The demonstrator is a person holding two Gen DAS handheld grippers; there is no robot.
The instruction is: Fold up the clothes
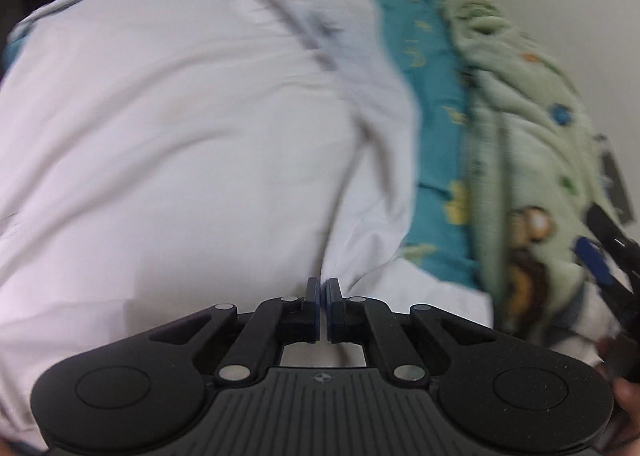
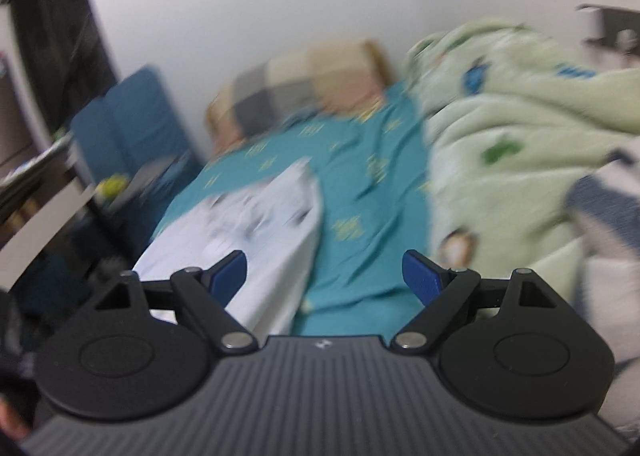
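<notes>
A white garment point(image 1: 180, 136) lies spread over a teal bedsheet point(image 1: 432, 96) and fills most of the left wrist view. My left gripper point(image 1: 322, 288) is shut, its tips pinching a gathered fold at the garment's near edge. In the right wrist view the same white garment point(image 2: 272, 224) lies at the lower left on the sheet point(image 2: 360, 216). My right gripper point(image 2: 324, 276) hovers open above the bed with nothing between its fingers. One blue pad point(image 1: 596, 260) of the right gripper shows at the right edge of the left wrist view.
A pale green blanket point(image 2: 500, 128) with animal prints is heaped along the bed's right side. A patchwork pillow point(image 2: 312, 84) lies at the head by the white wall. A blue chair point(image 2: 128, 124) and shelves point(image 2: 24, 176) stand left of the bed.
</notes>
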